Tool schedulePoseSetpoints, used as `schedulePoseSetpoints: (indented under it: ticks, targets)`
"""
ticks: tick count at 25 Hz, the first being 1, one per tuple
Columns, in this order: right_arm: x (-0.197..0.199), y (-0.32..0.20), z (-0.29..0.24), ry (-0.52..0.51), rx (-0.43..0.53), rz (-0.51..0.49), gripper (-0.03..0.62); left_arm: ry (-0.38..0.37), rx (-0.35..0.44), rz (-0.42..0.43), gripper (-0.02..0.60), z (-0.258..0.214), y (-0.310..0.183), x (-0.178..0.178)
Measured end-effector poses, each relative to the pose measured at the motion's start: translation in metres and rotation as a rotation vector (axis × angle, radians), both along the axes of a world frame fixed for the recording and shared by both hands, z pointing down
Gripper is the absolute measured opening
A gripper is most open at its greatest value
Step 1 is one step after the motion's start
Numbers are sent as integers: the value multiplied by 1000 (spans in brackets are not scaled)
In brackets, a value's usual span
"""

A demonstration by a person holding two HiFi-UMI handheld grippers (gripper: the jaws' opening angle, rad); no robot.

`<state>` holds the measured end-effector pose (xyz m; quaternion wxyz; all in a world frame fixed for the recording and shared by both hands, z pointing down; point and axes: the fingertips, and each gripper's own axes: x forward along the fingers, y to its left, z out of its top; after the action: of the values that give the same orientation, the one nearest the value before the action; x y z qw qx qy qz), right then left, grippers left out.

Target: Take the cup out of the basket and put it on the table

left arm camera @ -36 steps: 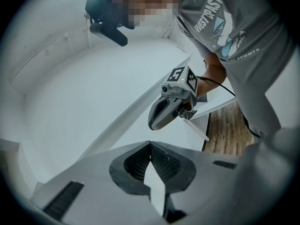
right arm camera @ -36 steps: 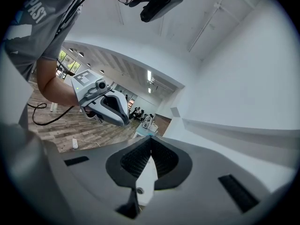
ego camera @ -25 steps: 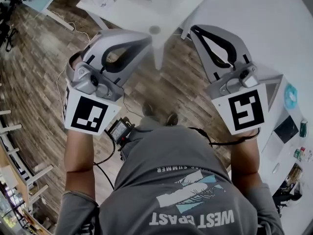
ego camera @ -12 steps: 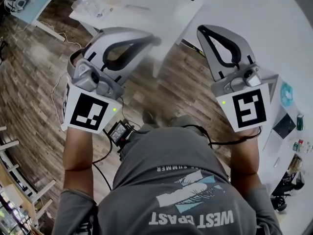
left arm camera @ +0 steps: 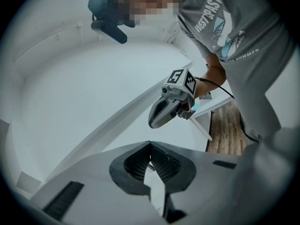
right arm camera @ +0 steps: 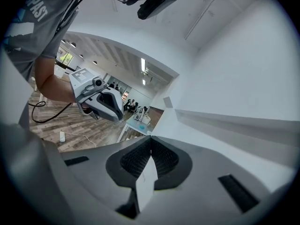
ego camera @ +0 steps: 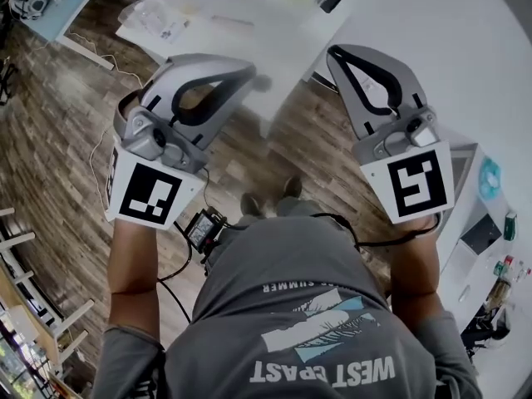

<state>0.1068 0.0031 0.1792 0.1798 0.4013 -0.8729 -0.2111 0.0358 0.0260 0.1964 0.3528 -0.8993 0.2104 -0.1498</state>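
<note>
No cup or basket shows in any view. Both grippers are held up in front of the person's chest, above the wooden floor. In the head view my left gripper (ego camera: 252, 67) is shut and holds nothing, and my right gripper (ego camera: 334, 51) is likewise shut and holds nothing. The left gripper view looks along closed jaws (left arm camera: 150, 145) at a white wall, with the right gripper (left arm camera: 153, 123) ahead. In the right gripper view the jaws (right arm camera: 151, 140) meet at their tips, and the left gripper (right arm camera: 117, 116) hangs to the left.
A white table (ego camera: 274, 25) with a plastic bag, a dark bar and small items stands ahead at the top of the head view. A white desk (ego camera: 465, 223) with clutter lies at the right. A cable and a small device (ego camera: 203, 228) hang at the person's waist.
The white table has come further into the head view from the top as the person shifted. Both grippers stay shut in about the same pose.
</note>
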Motion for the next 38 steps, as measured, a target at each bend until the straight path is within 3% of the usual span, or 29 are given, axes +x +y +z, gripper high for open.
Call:
schedulePoseSetpoints:
  ticks: [9,17,38]
  targets:
    - [51,-52,1,-59,-9,-76,12,-46,-6,-99,9,0,-43,47]
    - [60,-85,9,-70,-42,-107,12,-48,-37,-142,9,7,-68,52]
    - [10,-188,6,-8,-27,50,12,31,4,-8,9,-1,-187,-8]
